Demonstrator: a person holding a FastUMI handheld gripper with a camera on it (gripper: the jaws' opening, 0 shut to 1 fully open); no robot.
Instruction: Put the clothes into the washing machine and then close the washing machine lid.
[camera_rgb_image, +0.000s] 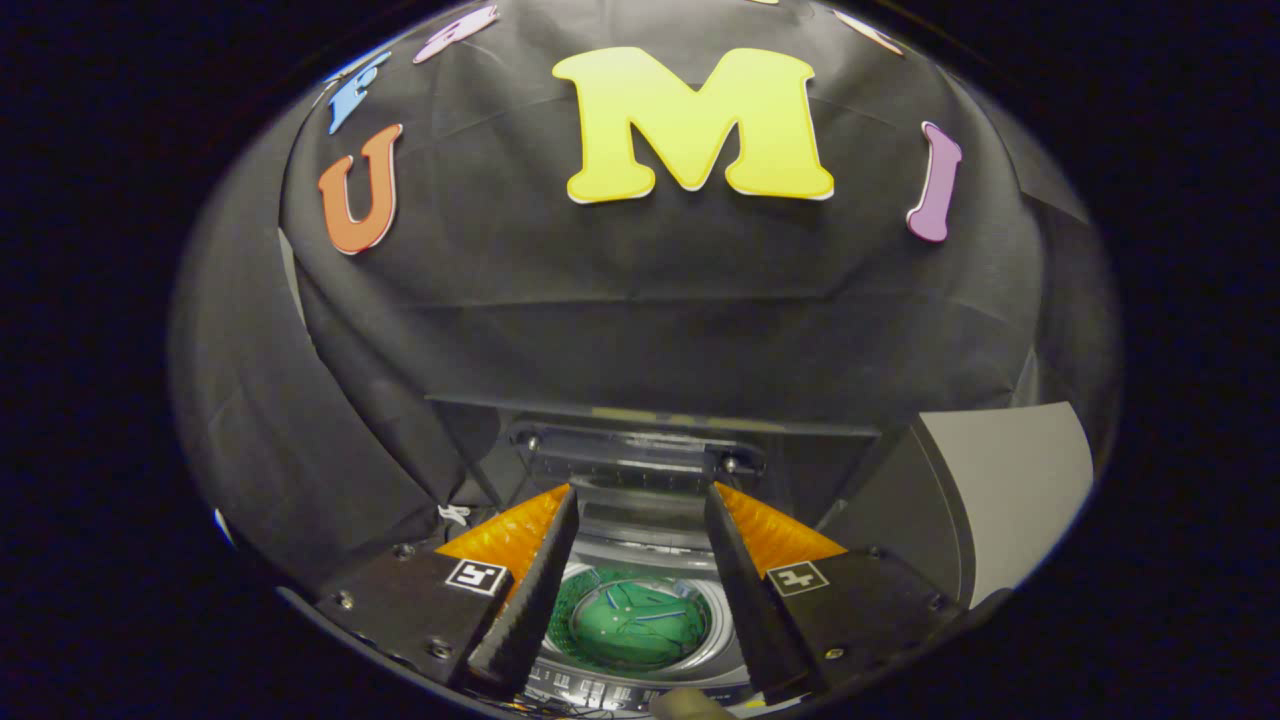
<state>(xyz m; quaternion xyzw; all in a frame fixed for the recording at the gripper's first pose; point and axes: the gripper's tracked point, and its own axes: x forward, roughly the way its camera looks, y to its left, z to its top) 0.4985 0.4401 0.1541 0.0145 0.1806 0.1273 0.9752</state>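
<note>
Claw (640, 500) hovering over open washing machine (640, 560), fingers spread apart and gripping nothing.

Green clothes (635, 622) are lying inside the drum, showing between the fingers; the lid (640, 455) is standing raised beyond them.

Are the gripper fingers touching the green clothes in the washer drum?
Apart. In the gripper view the gripper is open with nothing between its fingers; the green clothes lie down in the washing machine drum, beyond and below them.
</note>
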